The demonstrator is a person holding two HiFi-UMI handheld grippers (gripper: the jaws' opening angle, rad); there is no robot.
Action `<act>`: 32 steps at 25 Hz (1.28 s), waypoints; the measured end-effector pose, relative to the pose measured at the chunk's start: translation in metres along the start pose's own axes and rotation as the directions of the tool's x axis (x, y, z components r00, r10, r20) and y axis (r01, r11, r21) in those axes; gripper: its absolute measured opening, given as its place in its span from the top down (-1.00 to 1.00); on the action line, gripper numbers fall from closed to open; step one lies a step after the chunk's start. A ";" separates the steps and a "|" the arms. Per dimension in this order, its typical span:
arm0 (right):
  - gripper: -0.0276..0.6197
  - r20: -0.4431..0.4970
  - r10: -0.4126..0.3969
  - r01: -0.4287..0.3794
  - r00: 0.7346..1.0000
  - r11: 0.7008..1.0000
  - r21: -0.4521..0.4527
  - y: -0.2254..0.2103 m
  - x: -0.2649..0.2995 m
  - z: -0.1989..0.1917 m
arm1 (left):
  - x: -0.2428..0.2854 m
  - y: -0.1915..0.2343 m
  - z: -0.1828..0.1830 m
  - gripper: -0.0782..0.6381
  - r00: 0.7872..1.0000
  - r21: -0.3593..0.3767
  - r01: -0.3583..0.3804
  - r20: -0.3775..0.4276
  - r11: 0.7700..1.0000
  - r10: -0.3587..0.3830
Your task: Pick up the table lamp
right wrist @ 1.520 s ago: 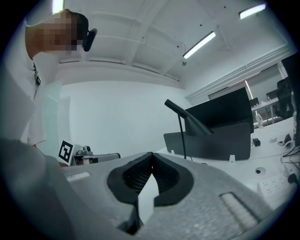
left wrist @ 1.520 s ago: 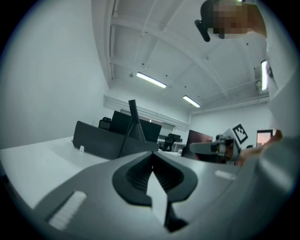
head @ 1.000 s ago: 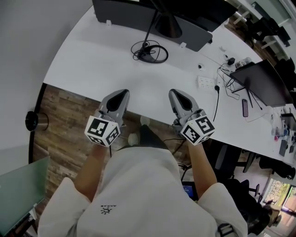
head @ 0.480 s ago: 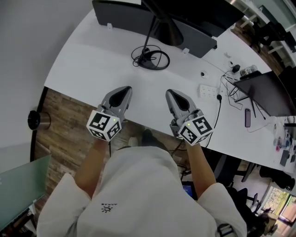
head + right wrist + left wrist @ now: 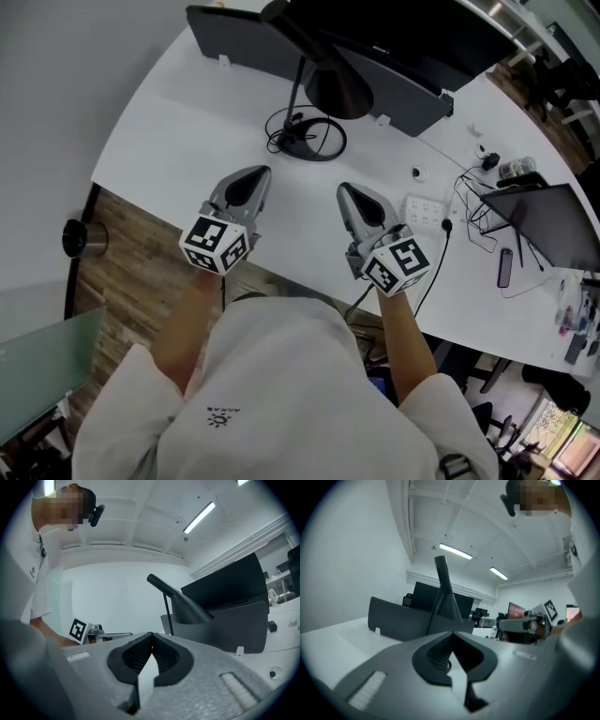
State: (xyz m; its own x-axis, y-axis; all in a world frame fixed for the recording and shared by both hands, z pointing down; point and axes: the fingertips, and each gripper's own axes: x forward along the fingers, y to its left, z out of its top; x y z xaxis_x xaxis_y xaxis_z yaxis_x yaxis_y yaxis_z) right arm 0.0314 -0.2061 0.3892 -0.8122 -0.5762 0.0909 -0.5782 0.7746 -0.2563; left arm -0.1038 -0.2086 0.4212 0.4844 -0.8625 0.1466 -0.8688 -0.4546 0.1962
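Note:
The black table lamp stands on the white table (image 5: 178, 122), with a cone shade (image 5: 333, 89) on a thin stem and a round base (image 5: 305, 142) ringed by its coiled cable. My left gripper (image 5: 253, 176) hangs over the table's near edge, just short of the base, shut with nothing in it. My right gripper (image 5: 347, 190) is beside it to the right, also shut and empty. The left gripper view has the lamp (image 5: 445, 599) straight beyond the closed jaw tips (image 5: 451, 633). In the right gripper view the shade (image 5: 187, 609) sits up and right of the closed tips (image 5: 151, 634).
A dark partition panel (image 5: 272, 42) and a monitor stand behind the lamp. A power strip (image 5: 424, 213), loose cables (image 5: 469, 220), a phone (image 5: 504, 267) and a second dark screen (image 5: 553, 220) lie to the right. Wooden floor and a round bin (image 5: 82, 238) are at the left.
Both grippers have moved forward from the table's near edge out over the table, closer to the lamp's base. Their jaws stayed shut.

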 end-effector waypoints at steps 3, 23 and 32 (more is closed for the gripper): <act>0.92 -0.007 0.017 -0.017 1.000 1.000 0.006 -0.012 0.003 0.001 | 0.017 0.003 -0.001 0.79 1.000 0.023 -0.003 -0.011 1.000 0.004; 0.92 0.005 -0.034 0.034 0.999 0.999 0.022 -0.010 0.046 0.004 | 0.047 0.033 0.010 0.79 0.994 0.038 0.108 -0.029 0.993 -0.107; 0.92 0.022 -0.106 0.106 0.994 0.994 0.001 -0.006 0.050 0.011 | 0.083 0.054 0.007 0.79 0.986 0.095 0.161 -0.053 0.982 -0.157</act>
State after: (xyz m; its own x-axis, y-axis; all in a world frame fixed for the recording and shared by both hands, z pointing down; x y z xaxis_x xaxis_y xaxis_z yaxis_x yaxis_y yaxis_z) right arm -0.0051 -0.2425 0.3849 -0.7445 -0.6606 0.0968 -0.6610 0.7090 -0.2458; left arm -0.1112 -0.3060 0.4368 0.6192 -0.7677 0.1650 -0.7852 -0.6067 0.1240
